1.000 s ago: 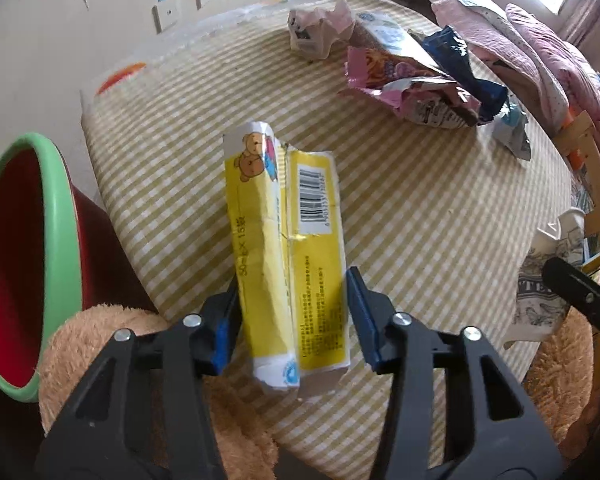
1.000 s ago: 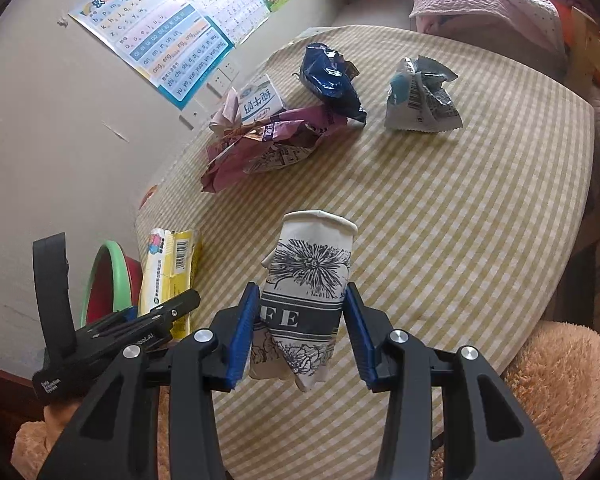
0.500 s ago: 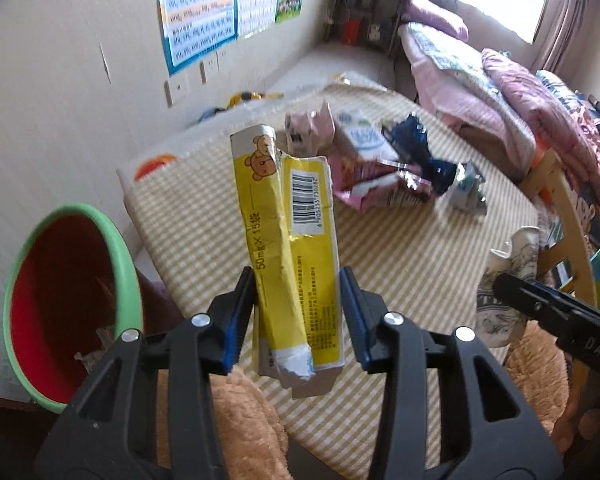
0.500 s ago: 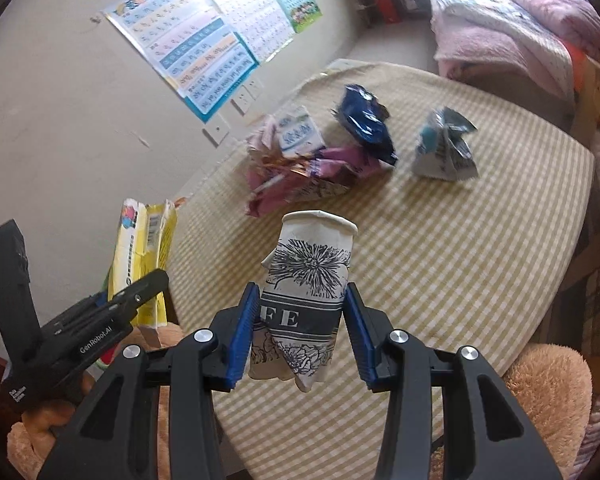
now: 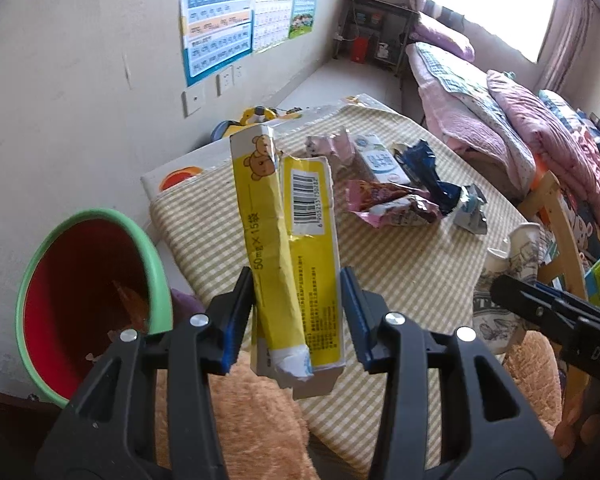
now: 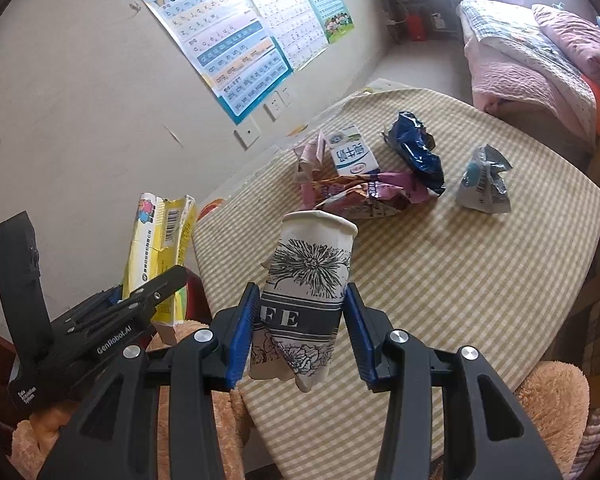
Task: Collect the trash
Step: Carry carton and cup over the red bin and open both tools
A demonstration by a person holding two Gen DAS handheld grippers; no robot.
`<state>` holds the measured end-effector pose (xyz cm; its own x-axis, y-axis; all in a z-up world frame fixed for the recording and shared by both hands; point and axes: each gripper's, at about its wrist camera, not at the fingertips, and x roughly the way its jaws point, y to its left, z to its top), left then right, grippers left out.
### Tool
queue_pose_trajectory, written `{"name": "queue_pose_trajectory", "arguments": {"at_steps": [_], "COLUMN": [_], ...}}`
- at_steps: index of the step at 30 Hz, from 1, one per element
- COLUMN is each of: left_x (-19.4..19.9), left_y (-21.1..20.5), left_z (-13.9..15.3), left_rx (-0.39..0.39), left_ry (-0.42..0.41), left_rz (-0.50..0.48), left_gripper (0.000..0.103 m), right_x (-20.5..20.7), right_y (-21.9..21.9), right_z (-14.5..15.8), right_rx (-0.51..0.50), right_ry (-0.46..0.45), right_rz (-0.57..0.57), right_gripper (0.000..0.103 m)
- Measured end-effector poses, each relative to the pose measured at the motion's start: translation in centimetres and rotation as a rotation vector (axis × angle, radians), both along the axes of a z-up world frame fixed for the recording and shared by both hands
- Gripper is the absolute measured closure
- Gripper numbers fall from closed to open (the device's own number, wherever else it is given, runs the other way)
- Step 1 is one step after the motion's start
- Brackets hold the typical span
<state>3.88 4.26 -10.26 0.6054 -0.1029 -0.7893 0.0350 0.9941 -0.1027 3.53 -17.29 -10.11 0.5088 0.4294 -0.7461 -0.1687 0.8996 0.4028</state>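
My left gripper [image 5: 296,320] is shut on a flattened yellow carton [image 5: 288,240] with a bear print and a barcode, held up above the table's near left corner. My right gripper [image 6: 300,328] is shut on a crushed white paper cup [image 6: 308,292] with black flower print, held above the table's near edge. The red bin with a green rim [image 5: 88,300] stands low at the left of the table. The yellow carton [image 6: 160,248] and the left gripper [image 6: 100,332] also show at the left of the right wrist view.
On the checked table [image 6: 460,280] lie a milk carton [image 6: 354,156], pink and purple wrappers [image 6: 360,192], a dark blue wrapper [image 6: 416,148] and a silver-blue wrapper [image 6: 484,180]. A brown plush [image 5: 252,420] lies below the near edge. A bed [image 5: 500,120] stands beyond on the right.
My left gripper has lifted the yellow carton off the table and tilted up. My right gripper has risen a little with the cup in it.
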Motion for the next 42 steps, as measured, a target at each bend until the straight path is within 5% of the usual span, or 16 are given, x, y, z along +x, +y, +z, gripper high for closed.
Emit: {"name": "queue_pose_trajectory", "arguments": {"at_steps": [42], "left_x": [-3.2], "left_y": [15.2], "left_z": [-2.9], "left_rx": [-0.068], "left_ry": [0.04], "left_rz": [0.301], "left_gripper": [0.06], "right_x": [1.3], "right_y": [14.7], "right_z": [1.7], "right_rx": [-0.121], "right_ry": [-0.058], "right_rz": [0.281], "right_gripper": [0.061]}}
